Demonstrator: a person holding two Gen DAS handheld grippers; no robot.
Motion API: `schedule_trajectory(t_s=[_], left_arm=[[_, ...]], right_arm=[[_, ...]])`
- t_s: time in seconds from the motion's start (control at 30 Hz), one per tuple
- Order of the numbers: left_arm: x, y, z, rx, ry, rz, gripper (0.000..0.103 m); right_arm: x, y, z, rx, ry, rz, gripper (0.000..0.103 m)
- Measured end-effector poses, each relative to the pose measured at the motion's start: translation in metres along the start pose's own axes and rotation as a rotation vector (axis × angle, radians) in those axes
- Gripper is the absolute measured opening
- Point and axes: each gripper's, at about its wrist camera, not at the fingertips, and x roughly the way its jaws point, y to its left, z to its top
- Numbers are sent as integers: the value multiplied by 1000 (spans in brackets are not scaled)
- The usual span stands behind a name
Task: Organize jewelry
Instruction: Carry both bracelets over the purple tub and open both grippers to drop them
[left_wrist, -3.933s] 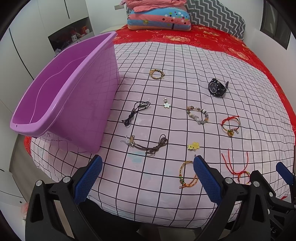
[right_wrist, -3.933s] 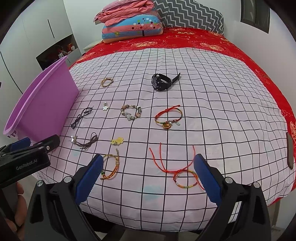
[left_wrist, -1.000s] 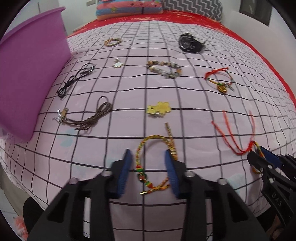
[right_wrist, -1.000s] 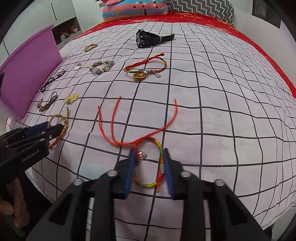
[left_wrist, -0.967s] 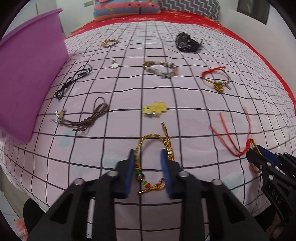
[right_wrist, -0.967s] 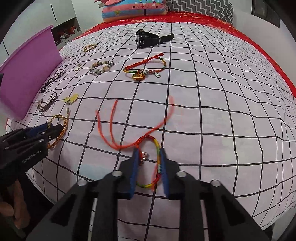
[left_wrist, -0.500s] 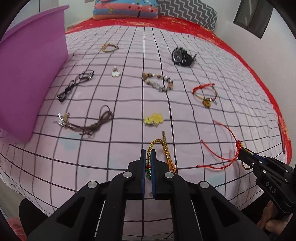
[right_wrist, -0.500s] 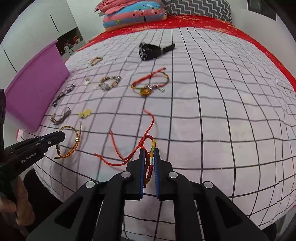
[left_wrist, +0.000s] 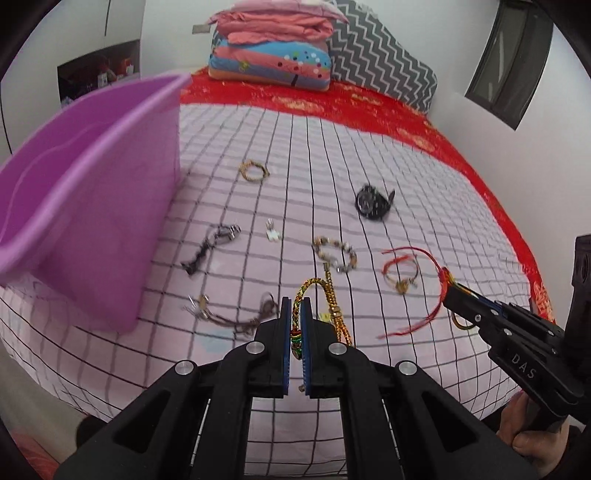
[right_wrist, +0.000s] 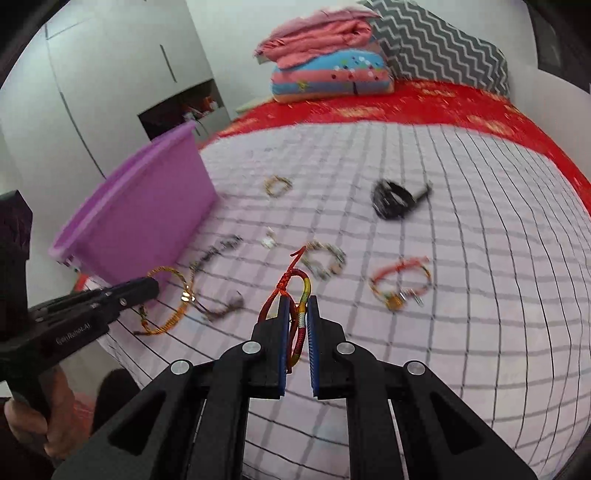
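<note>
In the left wrist view my left gripper (left_wrist: 295, 306) is shut on a yellow braided bracelet (left_wrist: 314, 286), which hangs from the pads above the checked bed sheet (left_wrist: 424, 206). To its right, my right gripper (left_wrist: 452, 291) grips a red cord bracelet (left_wrist: 436, 266) whose tails dangle. The right wrist view shows the right gripper (right_wrist: 297, 301) shut on that red and multicolour bracelet (right_wrist: 295, 280), with the left gripper (right_wrist: 151, 286) and the yellow bracelet (right_wrist: 177, 295) at the left. A purple tub (left_wrist: 92, 206) stands on the bed's left side.
Still on the sheet lie a black watch (left_wrist: 373, 201), a beaded bracelet (left_wrist: 334, 253), a red charm bracelet (left_wrist: 400, 273), a black cord (left_wrist: 207, 249), a brown cord (left_wrist: 236, 317), a small charm (left_wrist: 272, 233) and a gold bracelet (left_wrist: 253, 170). Folded bedding (left_wrist: 273, 55) is at the headboard.
Both grippers closed on their bracelets and rose, lifting them off the sheet. The tub and the far end of the bed have come further into view.
</note>
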Motion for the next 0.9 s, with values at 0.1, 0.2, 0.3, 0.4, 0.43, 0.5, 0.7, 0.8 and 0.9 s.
schedule_trajectory(t_s=[0.1, 0.2, 0.3, 0.4, 0.43, 0.5, 0.7, 0.8, 0.9], left_arm=[[-20, 10, 19, 8, -44, 19, 5], [-39, 25, 37, 6, -89, 38, 5], [-55, 48, 53, -13, -131, 66, 5], [-68, 78, 68, -52, -165, 91, 5], [-72, 86, 71, -62, -174, 99, 5], [-81, 104, 77, -80, -196, 119, 5], [-92, 155, 83, -141, -228, 189, 5], [-89, 174, 86, -161, -221, 222, 5], [-82, 192, 87, -171, -199, 247, 6]], right_arm=[[-5, 25, 27, -41, -42, 43, 9], [-7, 51, 54, -83, -78, 82, 9], [-5, 78, 78, -117, -102, 121, 9], [0, 107, 98, -162, -115, 151, 9], [3, 119, 105, -179, -117, 164, 9], [8, 138, 115, -206, -123, 188, 9], [34, 198, 144, -254, -105, 272, 9], [58, 226, 154, -274, -67, 300, 9], [80, 246, 159, -301, -28, 306, 9]])
